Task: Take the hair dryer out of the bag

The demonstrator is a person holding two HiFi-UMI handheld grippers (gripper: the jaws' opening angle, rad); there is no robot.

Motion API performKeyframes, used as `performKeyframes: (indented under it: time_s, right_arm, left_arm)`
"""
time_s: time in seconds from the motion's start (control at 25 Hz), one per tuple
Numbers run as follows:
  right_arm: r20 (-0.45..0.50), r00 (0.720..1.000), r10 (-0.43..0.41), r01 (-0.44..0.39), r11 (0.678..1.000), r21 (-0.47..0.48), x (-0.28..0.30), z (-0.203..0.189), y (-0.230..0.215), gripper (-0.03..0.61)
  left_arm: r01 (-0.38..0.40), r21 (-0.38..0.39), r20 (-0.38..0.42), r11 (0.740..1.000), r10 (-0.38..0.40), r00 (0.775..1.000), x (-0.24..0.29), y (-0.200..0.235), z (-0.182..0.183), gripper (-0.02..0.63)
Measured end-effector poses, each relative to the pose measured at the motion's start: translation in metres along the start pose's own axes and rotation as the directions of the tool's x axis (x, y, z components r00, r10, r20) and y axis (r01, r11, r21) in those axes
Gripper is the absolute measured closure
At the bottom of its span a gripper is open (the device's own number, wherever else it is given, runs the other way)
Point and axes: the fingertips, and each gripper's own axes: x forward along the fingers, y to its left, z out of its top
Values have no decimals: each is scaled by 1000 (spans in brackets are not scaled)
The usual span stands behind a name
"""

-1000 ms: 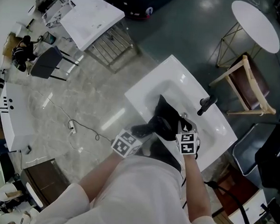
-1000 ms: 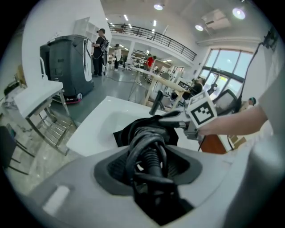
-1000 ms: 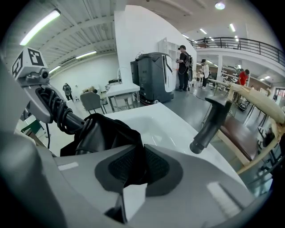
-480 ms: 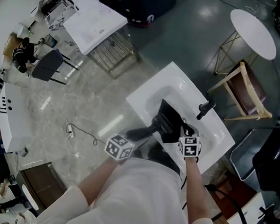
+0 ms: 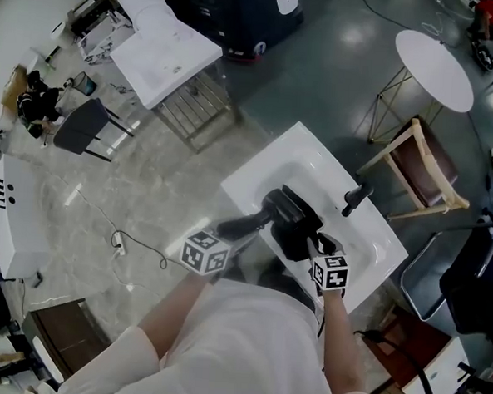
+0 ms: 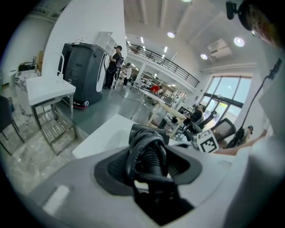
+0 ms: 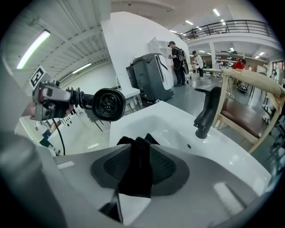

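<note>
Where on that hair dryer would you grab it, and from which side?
I'd say the handle, from its cord end. It is slim and straight, so two jaws can span it, while the round barrel looks too wide. The handle also points away from the bag. The left gripper is shut there, over the coiled cord.

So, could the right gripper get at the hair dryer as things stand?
Probably, but not cleanly. The hair dryer hangs clear in the left gripper with nothing between. But the right gripper's jaws have just been opening and have bag fabric between them.
</note>
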Motion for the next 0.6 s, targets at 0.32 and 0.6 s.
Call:
performKeyframes:
  time_s: [0.32,0.6]
  right_arm:
    - [96,989,-113,103,989,105,-35,14,26,433]
    - [159,953,-259,218,947,235,-70,17,57,457]
  left_arm:
    - [90,33,38,995,-91,995,-18,9,26,405]
    - [208,68,57,976,-212,976,-37,16,47,405]
